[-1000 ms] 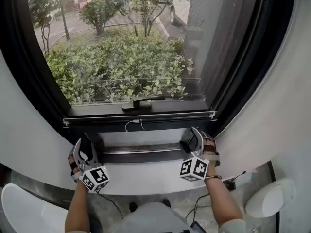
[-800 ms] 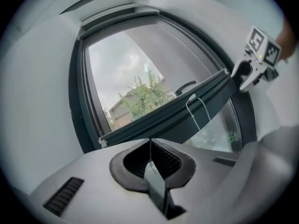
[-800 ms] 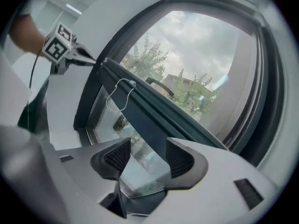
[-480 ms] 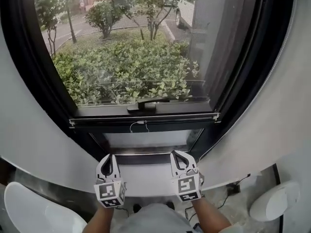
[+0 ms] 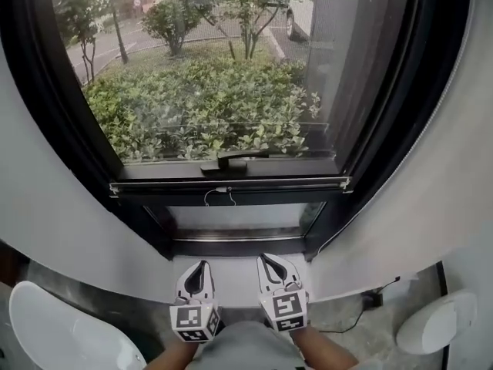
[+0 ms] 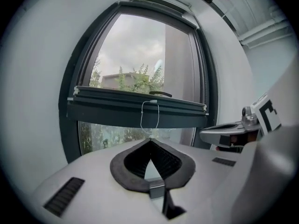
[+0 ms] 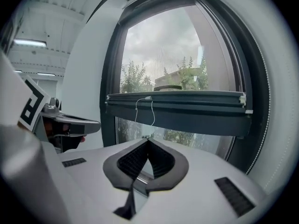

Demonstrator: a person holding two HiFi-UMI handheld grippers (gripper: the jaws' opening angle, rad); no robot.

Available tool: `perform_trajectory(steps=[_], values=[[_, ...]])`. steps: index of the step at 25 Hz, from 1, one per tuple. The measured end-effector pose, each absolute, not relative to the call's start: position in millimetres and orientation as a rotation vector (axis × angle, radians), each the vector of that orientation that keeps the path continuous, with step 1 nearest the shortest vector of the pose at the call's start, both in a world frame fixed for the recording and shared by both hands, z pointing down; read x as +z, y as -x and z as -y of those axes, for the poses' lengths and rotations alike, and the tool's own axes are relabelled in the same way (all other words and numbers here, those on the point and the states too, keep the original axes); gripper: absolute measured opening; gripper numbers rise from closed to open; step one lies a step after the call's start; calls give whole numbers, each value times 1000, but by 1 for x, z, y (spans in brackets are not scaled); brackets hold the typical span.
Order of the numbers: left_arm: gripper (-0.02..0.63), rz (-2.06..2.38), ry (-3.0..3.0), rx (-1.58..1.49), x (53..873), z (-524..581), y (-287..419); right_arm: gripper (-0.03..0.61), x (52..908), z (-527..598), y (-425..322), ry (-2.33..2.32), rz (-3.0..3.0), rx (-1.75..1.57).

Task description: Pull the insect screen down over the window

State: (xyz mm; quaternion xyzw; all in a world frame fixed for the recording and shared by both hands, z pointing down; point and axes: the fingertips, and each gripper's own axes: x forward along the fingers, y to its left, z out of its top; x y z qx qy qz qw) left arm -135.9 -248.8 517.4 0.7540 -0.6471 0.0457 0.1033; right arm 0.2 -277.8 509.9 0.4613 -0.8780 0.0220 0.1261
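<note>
The insect screen's dark bottom bar (image 5: 231,185) hangs across the window above a strip of uncovered lower glass, with a white pull cord (image 5: 218,196) looped under its middle. The same bar (image 6: 135,107) (image 7: 177,107) and cord (image 6: 150,115) (image 7: 145,110) show ahead in both gripper views. My left gripper (image 5: 203,266) (image 6: 150,140) is shut and empty, held level below the sill and clear of the bar. My right gripper (image 5: 265,258) (image 7: 148,139) sits beside it; its jaws have just been closing with nothing between them and now stand shut. Each gripper sees the other at its side.
A black window handle (image 5: 231,161) sits just above the bar. The metal sill (image 5: 239,245) runs below the lower pane. White curved wall frames the window. White rounded seats stand at the lower left (image 5: 46,330) and lower right (image 5: 435,322); a cable (image 5: 362,308) lies on the floor.
Both grippers drew back from the sill toward me, came closer together, rolled upright and closed their jaws. The screen bar has stayed at the same height.
</note>
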Motion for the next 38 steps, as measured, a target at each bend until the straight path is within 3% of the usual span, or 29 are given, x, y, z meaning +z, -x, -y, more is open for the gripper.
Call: perform_trajectory(steps=[26,38], values=[[12,2077,-1979,257,556,209,89,6,557,281,-77,-1197,2615,168],[12,2087,-2093,256,533,136,72,6,555,195,-74,-1191,2608,163]])
